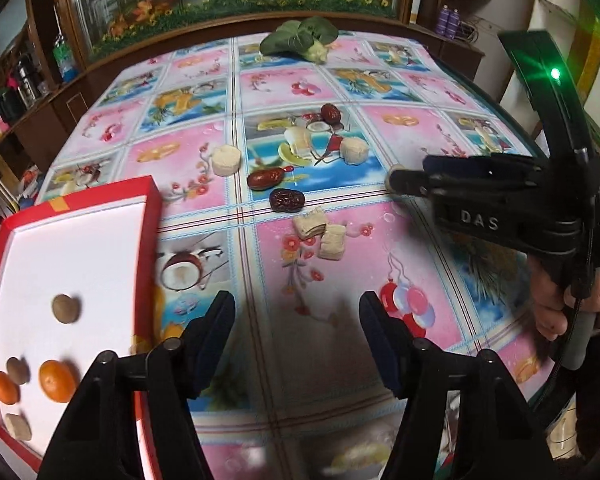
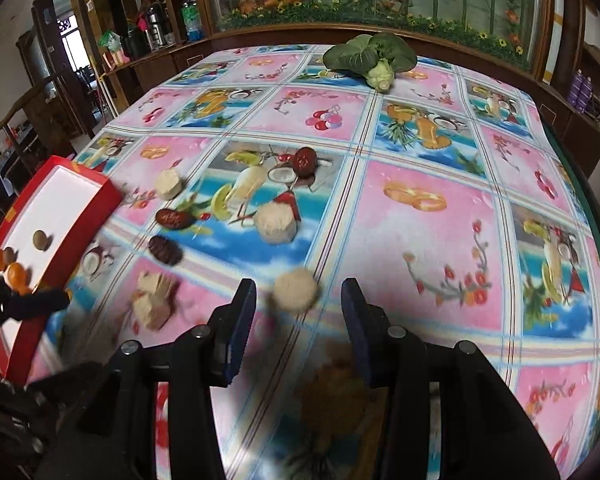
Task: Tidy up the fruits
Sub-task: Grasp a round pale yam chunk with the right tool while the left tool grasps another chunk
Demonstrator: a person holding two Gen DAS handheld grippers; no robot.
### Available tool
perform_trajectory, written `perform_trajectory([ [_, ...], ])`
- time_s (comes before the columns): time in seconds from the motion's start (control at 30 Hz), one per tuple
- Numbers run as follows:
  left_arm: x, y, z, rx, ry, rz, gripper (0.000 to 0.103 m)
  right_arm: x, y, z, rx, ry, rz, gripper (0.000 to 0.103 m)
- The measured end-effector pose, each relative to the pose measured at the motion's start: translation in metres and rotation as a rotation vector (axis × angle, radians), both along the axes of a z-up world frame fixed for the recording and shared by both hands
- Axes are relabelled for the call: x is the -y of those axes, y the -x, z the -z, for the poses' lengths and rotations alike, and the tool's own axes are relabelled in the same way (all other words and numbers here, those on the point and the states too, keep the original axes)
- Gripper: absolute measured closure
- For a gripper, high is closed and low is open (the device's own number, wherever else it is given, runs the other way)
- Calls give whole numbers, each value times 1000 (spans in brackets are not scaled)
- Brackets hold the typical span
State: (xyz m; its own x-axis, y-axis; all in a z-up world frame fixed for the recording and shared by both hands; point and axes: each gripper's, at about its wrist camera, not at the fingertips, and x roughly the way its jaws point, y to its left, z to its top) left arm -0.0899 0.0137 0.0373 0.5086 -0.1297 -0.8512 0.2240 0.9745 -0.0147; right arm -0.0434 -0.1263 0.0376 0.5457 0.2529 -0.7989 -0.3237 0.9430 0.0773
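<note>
My right gripper [image 2: 298,318] hovers with fingers spread around a pale round piece [image 2: 296,290] on the tablecloth, so I judge closing comes next; my left gripper [image 1: 296,340], also spread, holds nothing beside the red box [image 1: 76,248].

On the surface [image 1: 379,128], a box [image 1: 150,216] sits at the left edge, holding two small oranges [image 1: 57,380], two nuts [image 1: 64,309] and a cut piece [image 1: 18,426]. To its right, three dates [image 1: 286,200] lie scattered toward the middle, one farther back near a round slice [image 1: 353,151]. Another round slice [image 1: 226,160] lies left of the dates. Two wafer-like pieces [image 1: 319,232], touching, lie nearer than the dates. A leafy vegetable [image 1: 300,38] rests at the far edge. In the right wrist view, one round slice [image 2: 295,290] lies just ahead between the right claw's [image 2: 298,320] fingers.
</note>
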Motion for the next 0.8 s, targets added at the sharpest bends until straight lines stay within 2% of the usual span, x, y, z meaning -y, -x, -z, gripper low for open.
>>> perform_trajectory([
  [0.13, 6, -9, 8, -37, 21, 2, 40, 0, -6, 5, -10, -3, 2, 57],
  [0.2, 10, -13, 11, -53, 27, 8, 51, 0, -6, 9, -15, 3, -4, 62],
  [0.27, 15, -20, 18, -79, 35, 10, 56, 0, -6, 12, -9, 11, -6, 69],
  [0.43, 23, -31, 17, -72, 53, 12, 66, 4, -7, 12, -7, 0, -2, 76],
  [0.53, 30, -35, 17, -64, 40, 16, 72, 6, -8, 12, -17, -25, 4, 76],
  [0.6, 32, -38, 17, -58, 42, 19, 83, 9, -10, 12, -28, -49, 9, 76],
  [0.67, 31, -41, 18, -52, 53, 11, 88, 12, -10, 12, -33, -60, 19, 76],
  [0.8, 28, -44, 18, -37, 76, -1, 88, 23, -13, 9, -31, -96, 56, 76],
])
